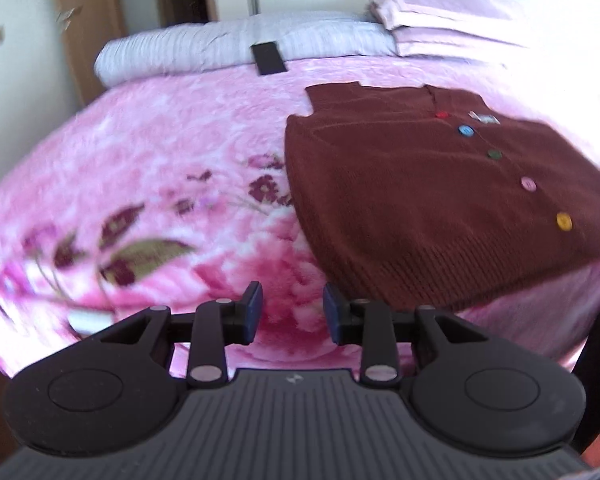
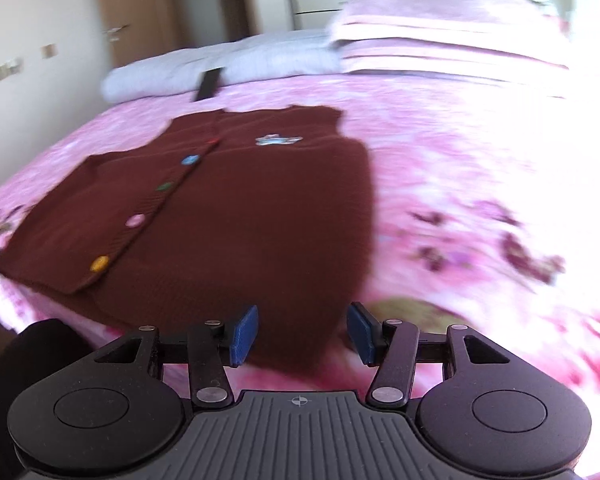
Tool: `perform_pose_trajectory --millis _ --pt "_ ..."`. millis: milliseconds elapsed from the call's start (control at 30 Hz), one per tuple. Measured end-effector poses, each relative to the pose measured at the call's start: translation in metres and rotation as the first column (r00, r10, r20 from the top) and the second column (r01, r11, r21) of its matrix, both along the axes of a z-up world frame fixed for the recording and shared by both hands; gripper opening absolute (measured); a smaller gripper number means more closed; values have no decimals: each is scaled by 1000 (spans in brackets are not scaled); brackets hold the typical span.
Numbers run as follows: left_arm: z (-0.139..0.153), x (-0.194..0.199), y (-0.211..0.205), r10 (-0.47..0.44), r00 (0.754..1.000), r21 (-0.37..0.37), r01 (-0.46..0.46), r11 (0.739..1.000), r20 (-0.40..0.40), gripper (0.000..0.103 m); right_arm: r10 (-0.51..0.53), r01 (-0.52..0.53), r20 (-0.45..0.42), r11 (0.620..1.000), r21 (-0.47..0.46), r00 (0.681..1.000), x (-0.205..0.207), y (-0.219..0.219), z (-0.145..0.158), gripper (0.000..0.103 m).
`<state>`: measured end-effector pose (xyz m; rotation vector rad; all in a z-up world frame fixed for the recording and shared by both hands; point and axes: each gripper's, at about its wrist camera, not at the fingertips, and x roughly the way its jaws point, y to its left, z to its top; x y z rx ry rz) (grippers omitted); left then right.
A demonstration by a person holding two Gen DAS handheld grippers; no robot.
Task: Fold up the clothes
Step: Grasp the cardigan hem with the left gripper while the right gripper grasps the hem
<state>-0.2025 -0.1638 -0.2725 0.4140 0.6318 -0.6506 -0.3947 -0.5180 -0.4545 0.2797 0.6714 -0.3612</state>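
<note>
A dark red knitted vest [image 1: 412, 184] with several coloured buttons lies flat on the pink flowered bedspread [image 1: 148, 168], its hem toward the near edge of the bed. In the left wrist view my left gripper [image 1: 293, 312] is open over bare bedspread, just left of the vest's hem corner. In the right wrist view the vest [image 2: 236, 216] fills the middle. My right gripper [image 2: 303, 334] is open, with the vest's near right hem corner showing between its blue pads. Nothing is held in either gripper.
At the head of the bed lie a grey-white rolled quilt [image 1: 228, 48] with a black flat object [image 1: 269, 58] on it and a stack of folded pink blankets [image 1: 440, 20]. A wooden door [image 2: 136, 12] and white walls stand behind. A dark sleeve [image 2: 24, 364] shows at the lower left.
</note>
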Motion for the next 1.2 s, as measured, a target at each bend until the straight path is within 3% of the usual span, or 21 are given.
perform_pose_trajectory --millis 133,200,300,400,500,633,833,1000,1067,1133,1200 --pt "4 -21 0 -150 984 49 146 988 93 37 10 -10 -5 999 -45 1000 -12 15 4 53" --pt "-1 -38 -3 -262 951 118 245 962 164 41 69 -73 -48 992 -104 996 -11 27 0 53" --pt "-20 -62 -10 -448 859 279 379 882 249 45 167 -192 -130 958 -214 977 -4 46 -4 53" --pt "-43 -73 -20 -575 773 436 435 788 269 46 230 -282 -195 910 -305 953 2 61 -9 53" --pt "-62 -73 -27 -627 725 541 418 730 285 46 252 -309 -211 900 -307 945 5 62 -14 53" --pt "-76 -70 -32 -668 683 611 402 682 296 46 279 -362 -262 862 -355 924 9 62 -23 53" --pt "-82 -62 -31 -717 608 680 367 635 341 46 313 -466 -371 756 -459 874 14 68 -34 53" --pt "-87 -54 -34 -755 555 714 364 598 349 47 329 -510 -401 676 -532 855 13 73 -38 53" --pt "-84 -52 -34 -749 558 698 374 611 357 47 334 -525 -413 641 -559 847 12 76 -40 53" --pt "-77 -50 -33 -720 586 656 384 650 371 47 339 -540 -425 605 -585 840 11 78 -42 53" --pt "-73 -47 -33 -701 606 632 385 673 377 47 342 -554 -437 567 -609 832 11 80 -44 53"
